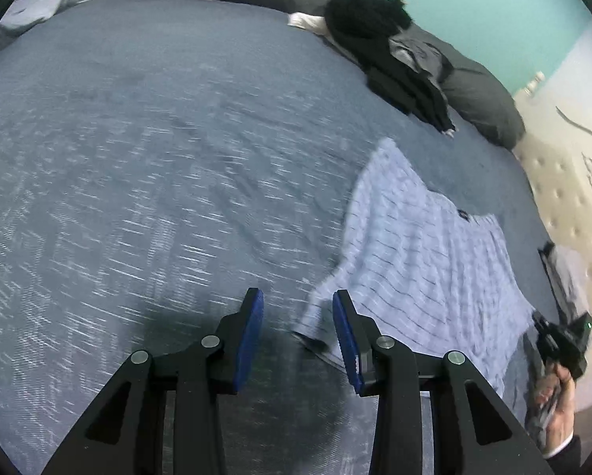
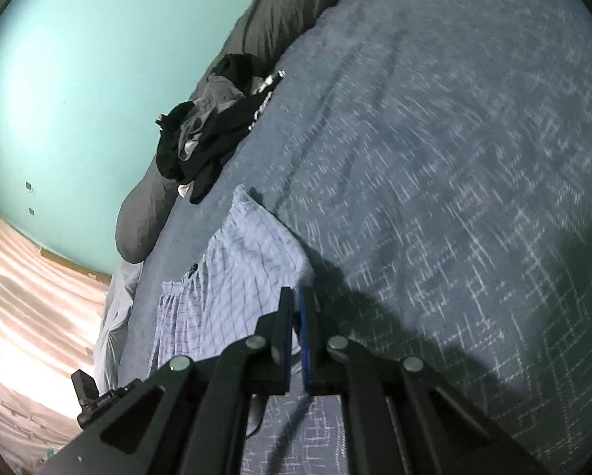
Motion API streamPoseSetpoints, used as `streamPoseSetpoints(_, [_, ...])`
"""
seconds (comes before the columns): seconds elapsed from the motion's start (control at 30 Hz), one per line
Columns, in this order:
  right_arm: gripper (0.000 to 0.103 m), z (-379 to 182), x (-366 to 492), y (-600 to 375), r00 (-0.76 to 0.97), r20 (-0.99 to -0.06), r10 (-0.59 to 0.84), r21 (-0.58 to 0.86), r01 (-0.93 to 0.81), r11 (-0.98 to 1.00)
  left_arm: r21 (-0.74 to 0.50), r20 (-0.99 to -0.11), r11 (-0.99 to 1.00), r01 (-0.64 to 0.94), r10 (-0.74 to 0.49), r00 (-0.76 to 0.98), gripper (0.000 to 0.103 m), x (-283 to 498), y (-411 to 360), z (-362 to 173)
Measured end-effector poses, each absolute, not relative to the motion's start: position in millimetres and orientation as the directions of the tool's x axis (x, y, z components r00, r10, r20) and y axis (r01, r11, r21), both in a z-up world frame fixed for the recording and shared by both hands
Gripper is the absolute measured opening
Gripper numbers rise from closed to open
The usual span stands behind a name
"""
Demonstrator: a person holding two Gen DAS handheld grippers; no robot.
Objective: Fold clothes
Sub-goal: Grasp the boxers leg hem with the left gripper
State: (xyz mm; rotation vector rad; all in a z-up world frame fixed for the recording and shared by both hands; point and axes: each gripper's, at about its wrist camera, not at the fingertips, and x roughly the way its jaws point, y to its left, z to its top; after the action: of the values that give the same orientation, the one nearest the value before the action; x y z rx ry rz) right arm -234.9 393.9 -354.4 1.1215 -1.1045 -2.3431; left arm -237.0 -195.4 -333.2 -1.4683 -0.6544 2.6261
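My left gripper hangs open beside the pale blue checked cotton garment's near corner, cloth lying rightward on the blue bedspread; my right gripper looks pinched together at its edge.

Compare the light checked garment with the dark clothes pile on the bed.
The checked garment is pale blue and spread flat on the bedspread; the dark pile is black and grey, crumpled in a heap against the grey pillow. Both are clothes lying on the bed.
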Motion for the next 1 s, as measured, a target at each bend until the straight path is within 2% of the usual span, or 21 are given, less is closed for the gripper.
streamPoseSetpoints(0.43, [0.003, -366, -235, 403, -0.646, -0.521, -0.558, 0.775, -0.084, -0.627, -0.345, -0.818, -0.931, 0.120, 0.235, -0.525, 0.038, -235, -185, -338])
streamPoseSetpoints(0.47, [0.003, -366, -235, 403, -0.646, -0.521, -0.557, 0.774, -0.084, -0.627, -0.334, -0.820, -0.935, 0.117, 0.227, -0.525, 0.032, -235, -184, -338])
streamPoseSetpoints(0.5, [0.003, -366, -234, 402, -0.646, -0.521, -0.558, 0.775, -0.085, -0.626, -0.328, -0.821, -0.937, 0.117, 0.221, -0.527, 0.020, -235, -184, -336])
streamPoseSetpoints(0.57, [0.003, -367, -234, 402, -0.645, -0.524, -0.556, 0.775, -0.089, -0.626, -0.318, -0.821, -0.941, 0.117, 0.211, -0.531, 0.002, -235, -185, -333])
streamPoseSetpoints(0.6, [0.003, -367, -234, 402, -0.645, -0.524, -0.555, 0.774, -0.090, -0.626, -0.312, -0.821, -0.943, 0.118, 0.206, -0.533, 0.001, -234, -186, -332])
streamPoseSetpoints(0.83, [0.003, -367, -232, 402, -0.647, -0.524, -0.554, 0.775, -0.092, -0.625, -0.278, -0.821, -0.953, 0.119, 0.171, -0.545, 0.000, -233, -190, -323])
streamPoseSetpoints(1.0, [0.003, -368, -232, 401, -0.647, -0.522, -0.555, 0.778, -0.095, -0.621, -0.309, -0.812, -0.944, 0.112, 0.201, -0.548, 0.000, -235, -196, -319])
